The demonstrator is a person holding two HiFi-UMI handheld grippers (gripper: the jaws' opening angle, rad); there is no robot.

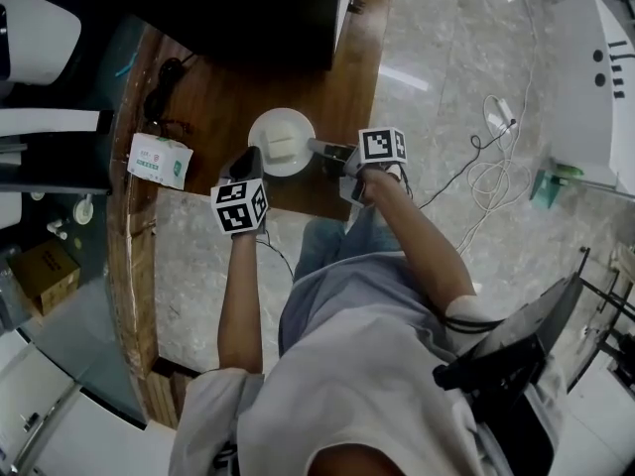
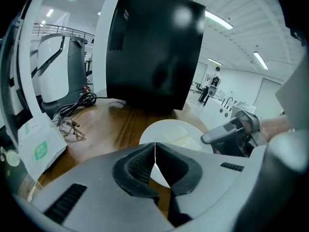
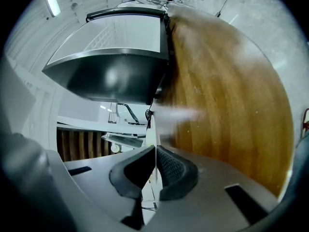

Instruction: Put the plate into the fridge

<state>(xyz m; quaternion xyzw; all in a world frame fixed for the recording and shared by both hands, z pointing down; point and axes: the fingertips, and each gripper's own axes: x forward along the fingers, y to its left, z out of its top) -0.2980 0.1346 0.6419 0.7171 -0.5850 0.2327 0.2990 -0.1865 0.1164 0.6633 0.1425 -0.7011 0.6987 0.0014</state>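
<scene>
While pinching plate (image 1: pixel 282 142) rim at its 3 o'clock w/ R gripper (image 1: pixel 319 148) fingers clenched on it, keep level & lift straight off desk (image 1: pixel 213 97); thin edge hold, prob. tips easily. Sits mid-desk, just short of black fridge (image 1: pixel 258 13) at 12 o'clock. Treat fridge door as shut, judging by left gripper view. Use L gripper (image 1: pixel 248 162), fingers clenched on nothing at plate's 7 o'clock, for door or to steady underside.

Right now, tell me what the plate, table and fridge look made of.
Plate: white, smooth and thin-rimmed; probably ceramic or melamine, the look leaves it open.
Table: brown wood or wood veneer, with striped grain and a slight sheen.
Fridge: glossy black shell, likely painted metal or plastic; it shows soft bright reflections.
</scene>
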